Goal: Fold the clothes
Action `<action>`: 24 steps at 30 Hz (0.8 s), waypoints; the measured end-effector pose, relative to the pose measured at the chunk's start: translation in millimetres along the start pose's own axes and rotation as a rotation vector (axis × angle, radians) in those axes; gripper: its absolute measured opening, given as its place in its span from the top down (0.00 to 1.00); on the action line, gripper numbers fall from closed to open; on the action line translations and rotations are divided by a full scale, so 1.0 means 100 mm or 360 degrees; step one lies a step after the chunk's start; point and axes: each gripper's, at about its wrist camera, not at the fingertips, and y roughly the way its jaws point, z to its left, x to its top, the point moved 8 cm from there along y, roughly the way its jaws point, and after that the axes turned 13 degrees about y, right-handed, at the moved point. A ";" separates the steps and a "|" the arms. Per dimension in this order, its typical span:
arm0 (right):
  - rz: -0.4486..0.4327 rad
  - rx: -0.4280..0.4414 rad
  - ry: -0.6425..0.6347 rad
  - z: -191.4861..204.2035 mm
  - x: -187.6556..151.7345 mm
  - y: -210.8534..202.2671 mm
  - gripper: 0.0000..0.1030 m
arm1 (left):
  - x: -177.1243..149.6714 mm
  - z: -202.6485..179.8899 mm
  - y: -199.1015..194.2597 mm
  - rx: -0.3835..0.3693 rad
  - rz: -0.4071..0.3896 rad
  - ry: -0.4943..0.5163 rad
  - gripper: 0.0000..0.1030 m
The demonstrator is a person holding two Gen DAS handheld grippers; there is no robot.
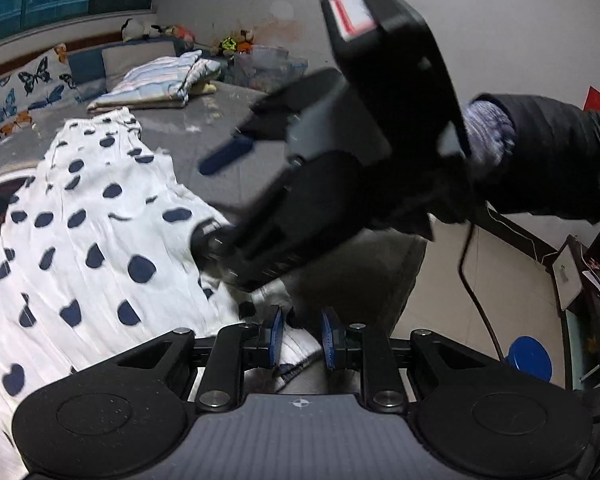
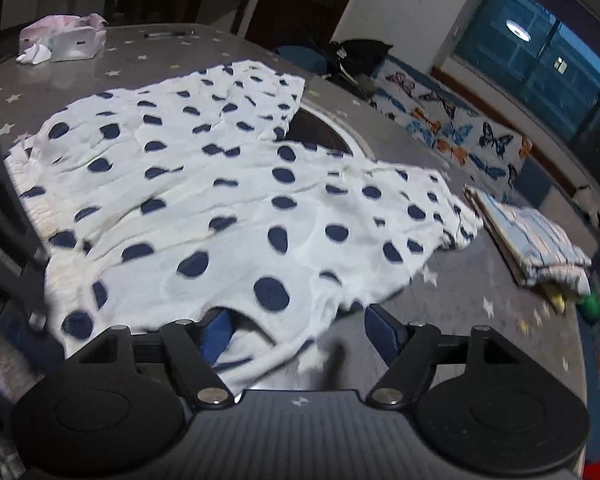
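Observation:
A white garment with navy polka dots (image 2: 228, 184) lies spread over the grey star-patterned table (image 2: 480, 292). In the left wrist view the garment (image 1: 100, 240) fills the left side. My left gripper (image 1: 302, 338) is at its near corner by the table edge, jaws drawn narrow on a bunched bit of hem. My right gripper (image 2: 300, 332) stands wide open at the garment's near edge. Its left finger (image 2: 216, 332) is tucked under a raised fold and its right finger (image 2: 384, 332) is over bare table. The right gripper (image 1: 210, 204) also looms close in the left wrist view, held by a dark-sleeved arm (image 1: 548, 152).
A folded striped cloth (image 2: 536, 240) lies at the table's far right. A pink tissue pack (image 2: 64, 40) sits at the back left. A dark round inset (image 2: 320, 132) shows beside the garment. Butterfly cushions (image 2: 452, 128) line a bench beyond. A cable and a blue round object (image 1: 530, 358) are on the floor.

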 end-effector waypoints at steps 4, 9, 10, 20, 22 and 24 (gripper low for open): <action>-0.0039 0.0009 -0.0033 -0.05 0.08 0.12 0.28 | -0.01 0.01 -0.01 -0.0023 0.0003 -0.0005 0.78; -0.0081 0.0046 -0.0020 -0.11 0.18 0.27 0.19 | -0.03 0.00 -0.01 -0.0018 0.0001 0.0003 0.78; -0.0088 0.0061 -0.0002 -0.12 0.20 0.30 0.19 | -0.03 0.00 -0.01 -0.0019 -0.0001 -0.0002 0.78; -0.0032 0.0101 0.0001 -0.20 0.09 -0.01 0.19 | -0.02 0.00 -0.01 -0.0026 -0.0004 -0.0022 0.78; -0.0013 0.0126 0.0010 -0.21 0.05 -0.15 0.20 | -0.02 0.00 -0.01 -0.0023 -0.0005 -0.0021 0.78; -0.0004 0.0129 -0.0007 -0.19 -0.01 -0.30 0.20 | -0.01 0.00 -0.01 -0.0022 -0.0006 -0.0021 0.78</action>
